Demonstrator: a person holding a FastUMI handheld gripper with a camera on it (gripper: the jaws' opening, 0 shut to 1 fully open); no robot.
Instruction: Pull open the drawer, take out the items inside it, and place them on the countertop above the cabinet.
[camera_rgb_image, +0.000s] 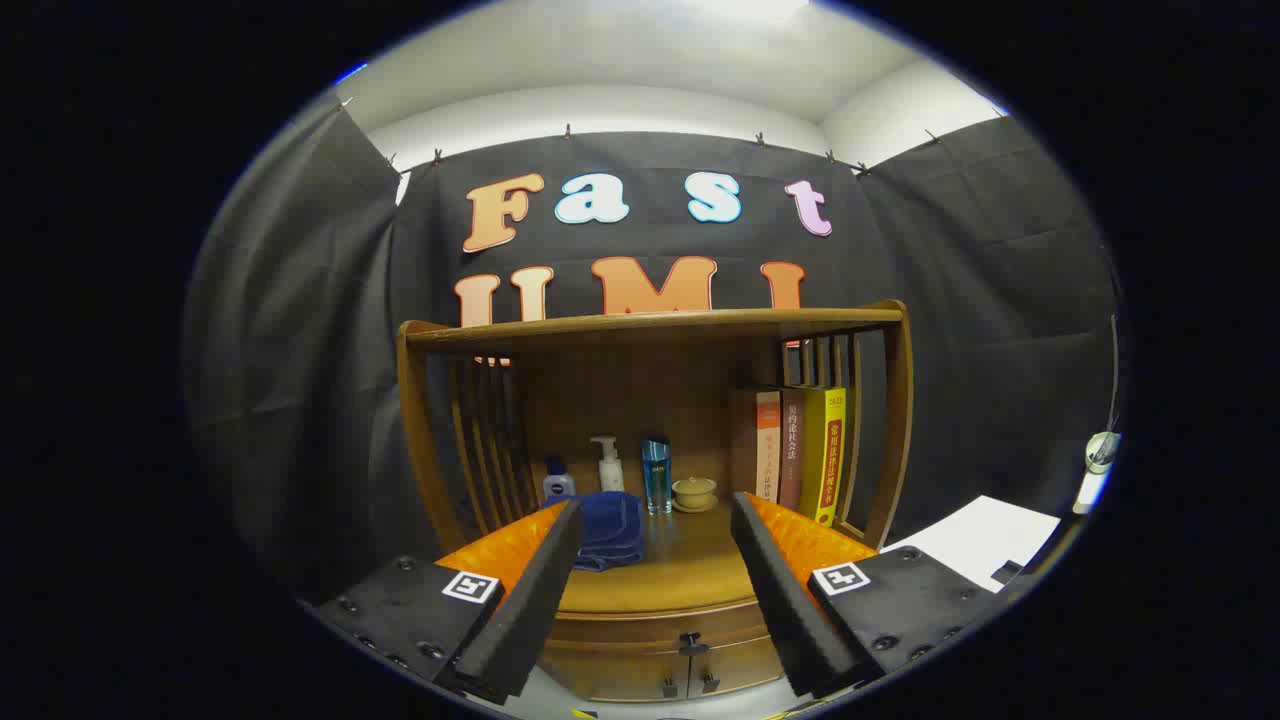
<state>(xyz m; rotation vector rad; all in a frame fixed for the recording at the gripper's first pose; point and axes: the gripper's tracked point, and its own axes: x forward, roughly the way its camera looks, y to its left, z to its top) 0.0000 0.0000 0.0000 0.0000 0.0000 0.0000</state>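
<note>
Two fingers of the tongs (655, 520) stand wide apart, released and holding nothing, raised level before the wooden cabinet. Between them lies the worktop (690, 575), with a folded blue cloth (610, 528) near its left front edge. Below its front edge the drawer (650, 630) sits closed, its small knob (690, 638) untouched.

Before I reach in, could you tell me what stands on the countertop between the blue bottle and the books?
In the gripper view, a small lidded cup sits between the blue bottle and the books.
</note>
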